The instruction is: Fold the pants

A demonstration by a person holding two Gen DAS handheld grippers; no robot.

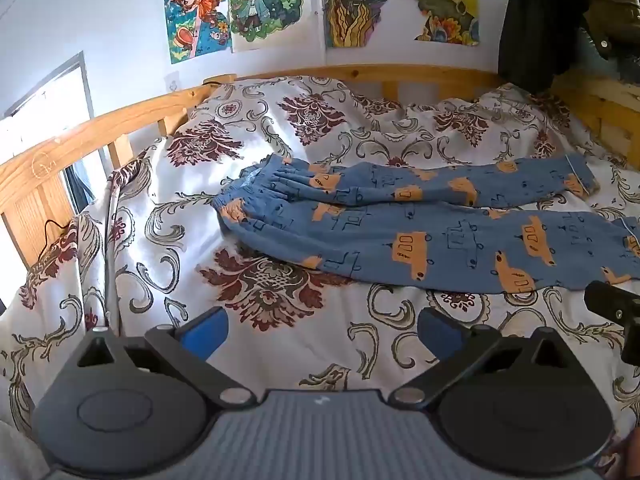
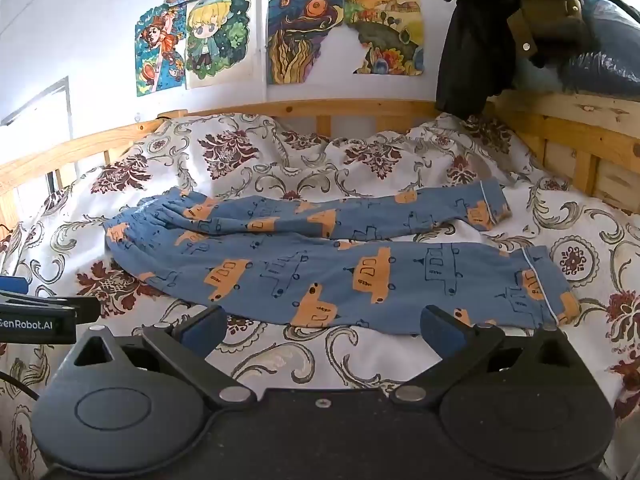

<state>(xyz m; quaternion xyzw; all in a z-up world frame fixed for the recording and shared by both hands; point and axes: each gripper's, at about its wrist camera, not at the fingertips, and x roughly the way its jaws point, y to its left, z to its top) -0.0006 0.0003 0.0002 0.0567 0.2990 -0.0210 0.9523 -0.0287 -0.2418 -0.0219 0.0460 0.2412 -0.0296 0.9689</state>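
Pants [image 2: 320,264] — both cuffs visible only from right wrist.

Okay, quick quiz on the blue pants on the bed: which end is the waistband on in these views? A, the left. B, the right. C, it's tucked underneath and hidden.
A: the gathered waistband of the pants lies at the left in both views, and the two cuffs with their pale trim lie at the right.
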